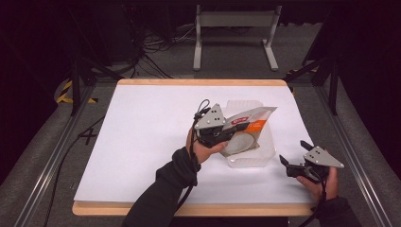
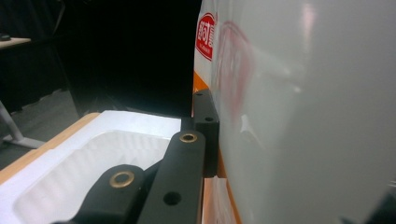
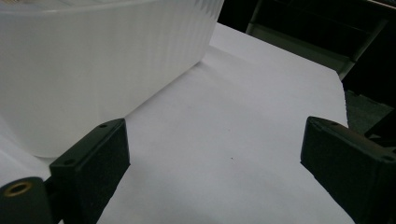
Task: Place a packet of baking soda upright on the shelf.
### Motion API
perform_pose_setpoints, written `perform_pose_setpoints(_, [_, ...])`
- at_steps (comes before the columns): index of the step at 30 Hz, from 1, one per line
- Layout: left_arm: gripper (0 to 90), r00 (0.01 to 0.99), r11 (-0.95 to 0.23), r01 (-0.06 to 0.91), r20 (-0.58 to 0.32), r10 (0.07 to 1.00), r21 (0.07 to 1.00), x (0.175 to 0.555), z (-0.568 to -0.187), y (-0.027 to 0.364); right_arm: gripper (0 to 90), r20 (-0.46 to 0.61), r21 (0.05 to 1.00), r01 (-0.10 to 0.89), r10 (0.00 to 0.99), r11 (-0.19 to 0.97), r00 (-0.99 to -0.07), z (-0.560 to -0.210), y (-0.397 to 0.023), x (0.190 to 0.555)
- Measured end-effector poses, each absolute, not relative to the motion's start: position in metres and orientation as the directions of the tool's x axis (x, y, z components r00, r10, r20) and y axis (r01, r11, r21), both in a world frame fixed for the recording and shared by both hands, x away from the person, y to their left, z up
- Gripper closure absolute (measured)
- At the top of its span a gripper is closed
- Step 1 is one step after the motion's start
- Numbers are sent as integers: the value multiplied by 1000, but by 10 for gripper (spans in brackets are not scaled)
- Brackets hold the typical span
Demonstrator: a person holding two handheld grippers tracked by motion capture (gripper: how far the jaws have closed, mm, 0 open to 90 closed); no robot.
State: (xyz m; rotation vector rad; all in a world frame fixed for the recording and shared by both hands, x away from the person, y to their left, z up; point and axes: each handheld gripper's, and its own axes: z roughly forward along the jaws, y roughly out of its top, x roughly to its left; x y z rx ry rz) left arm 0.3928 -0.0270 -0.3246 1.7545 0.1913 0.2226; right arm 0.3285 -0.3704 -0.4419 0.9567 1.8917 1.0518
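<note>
A silvery-white pouch point(image 1: 248, 124) with an orange band and a red logo hangs tilted over a translucent ribbed plastic container point(image 1: 266, 158) on the white table point(image 1: 142, 142). My left gripper point(image 1: 232, 131) is shut on the pouch's edge. In the left gripper view the pouch point(image 2: 303, 116) stands close on the right, pinched at the left gripper point(image 2: 212, 119), with the container point(image 2: 93, 158) below. My right gripper point(image 1: 293, 151) rests open near the table's front right, just right of the container. Between its spread fingers point(image 3: 215, 149) is bare table, with the container wall point(image 3: 93, 70) to the left.
The table's wooden edge point(image 1: 189, 209) runs along the front. Beyond the far edge, the grey floor holds a white metal stand point(image 1: 234, 33) and cables point(image 1: 151, 52). Metal rails point(image 1: 52, 161) flank the table. The table's left half point(image 1: 132, 123) is bare white surface.
</note>
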Motion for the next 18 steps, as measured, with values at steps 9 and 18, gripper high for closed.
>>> perform_pose_setpoints(9, [899,976,-171,26,12,218,985,403,-334,-55,82,-254,892,239,863,384,-437,-442,-371,328])
perform_pose_setpoints(18, [899,983,-100,82,-63,174,992,403,-350,-56,81,-255,892,237,862,385,-438,-442,-370,328])
